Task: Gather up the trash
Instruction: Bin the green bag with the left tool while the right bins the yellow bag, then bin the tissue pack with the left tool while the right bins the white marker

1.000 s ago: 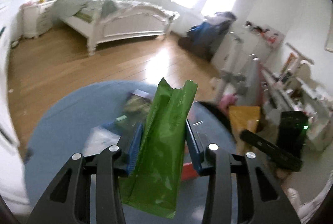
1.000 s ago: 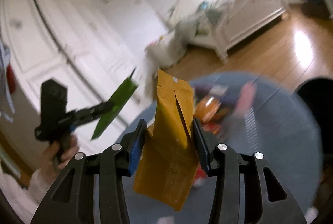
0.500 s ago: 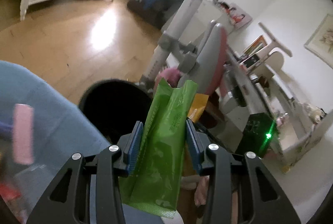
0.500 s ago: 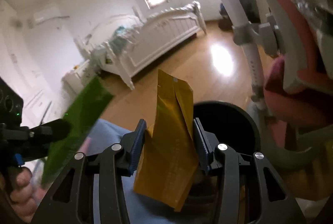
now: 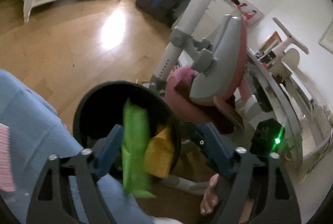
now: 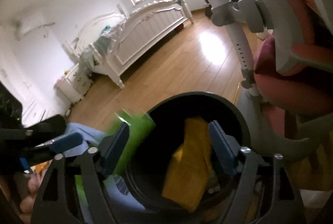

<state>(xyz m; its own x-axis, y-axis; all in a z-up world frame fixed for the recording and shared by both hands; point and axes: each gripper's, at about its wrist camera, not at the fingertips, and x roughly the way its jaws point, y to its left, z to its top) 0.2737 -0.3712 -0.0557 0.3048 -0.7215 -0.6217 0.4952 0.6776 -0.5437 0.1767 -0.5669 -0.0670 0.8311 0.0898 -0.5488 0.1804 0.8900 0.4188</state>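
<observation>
A black round trash bin (image 5: 83, 107) stands on the wood floor beside the blue-covered table; it also shows in the right wrist view (image 6: 239, 117). My left gripper (image 5: 160, 138) is open above the bin, and the green wrapper (image 5: 135, 140) is loose between its jaws, blurred, dropping toward the bin. My right gripper (image 6: 169, 140) is open over the bin, and the yellow wrapper (image 6: 189, 165) is free of its pads, falling inside the bin. The yellow wrapper also shows in the left wrist view (image 5: 160, 153). The green wrapper (image 6: 135, 140) shows at the bin's left rim in the right wrist view.
A pink and grey chair (image 5: 218, 69) stands right beside the bin. The blue tablecloth (image 5: 27, 111) lies to the left with a pink item (image 5: 5, 157) on it. A white bed (image 6: 145, 21) stands across the wood floor. A cluttered desk (image 5: 281, 86) is at right.
Both grippers swung from the table over the black bin and opened. The green and yellow wrappers left the jaws and are dropping into the bin.
</observation>
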